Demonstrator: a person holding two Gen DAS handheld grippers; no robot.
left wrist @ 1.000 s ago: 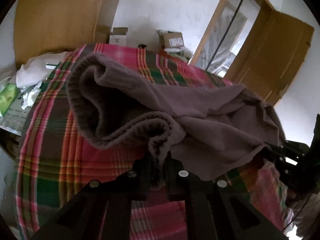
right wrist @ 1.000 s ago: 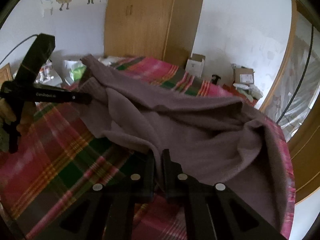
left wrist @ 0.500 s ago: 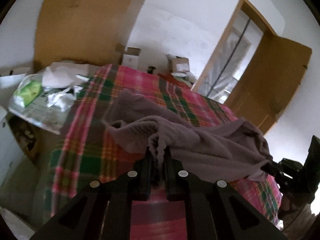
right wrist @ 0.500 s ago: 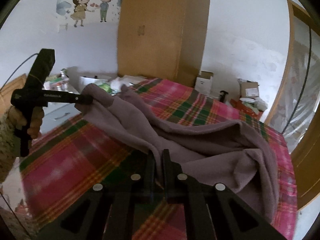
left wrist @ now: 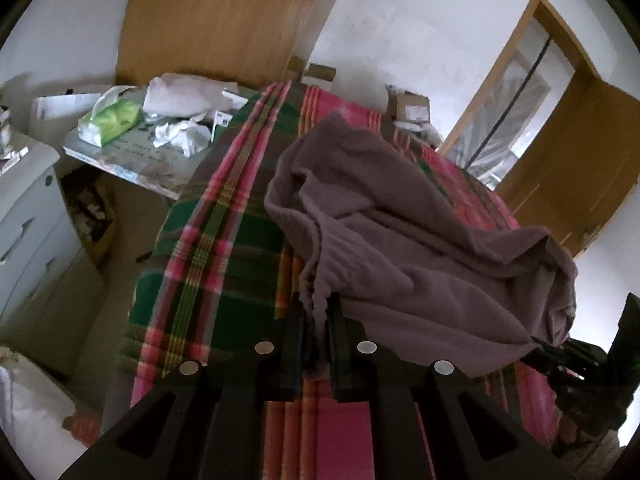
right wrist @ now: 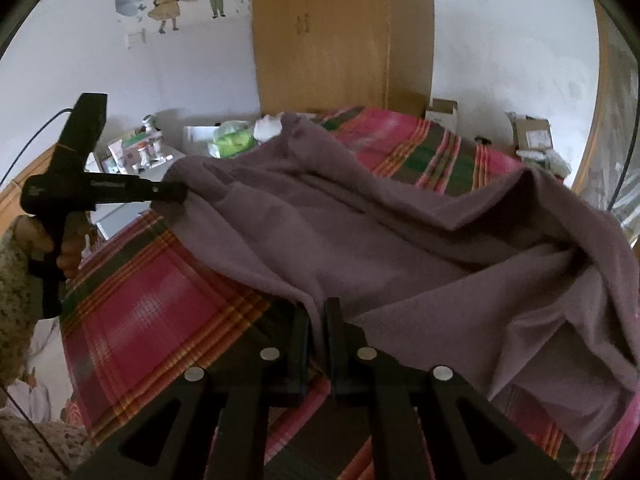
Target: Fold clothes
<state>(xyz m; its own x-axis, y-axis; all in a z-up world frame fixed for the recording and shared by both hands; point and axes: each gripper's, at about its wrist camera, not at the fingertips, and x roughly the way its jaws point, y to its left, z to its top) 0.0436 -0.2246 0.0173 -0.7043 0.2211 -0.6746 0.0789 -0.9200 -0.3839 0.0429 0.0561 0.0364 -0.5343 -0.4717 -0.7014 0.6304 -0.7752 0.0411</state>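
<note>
A mauve knit garment [left wrist: 408, 240] hangs stretched above a bed covered by a pink and green plaid blanket [left wrist: 224, 248]. My left gripper [left wrist: 317, 308] is shut on its ribbed edge. In the right wrist view the same garment [right wrist: 392, 240] spans the frame, and my right gripper [right wrist: 318, 312] is shut on another edge of it. The left gripper [right wrist: 176, 194] also shows there at far left, held by a hand, pinching a corner of the cloth. The right gripper [left wrist: 538, 342] appears at the lower right of the left wrist view, clamped on the fabric.
A cluttered side table [left wrist: 132, 148] with bags and papers and a white drawer unit [left wrist: 28, 216] stand left of the bed. A wooden wardrobe [right wrist: 340, 36] is behind, cardboard boxes [right wrist: 532, 132] on the floor, an open door [left wrist: 580, 176] at right.
Both grippers have drawn back toward the bed's near side with the garment. The cloth went from a bunched heap to a wider, more stretched span between them.
</note>
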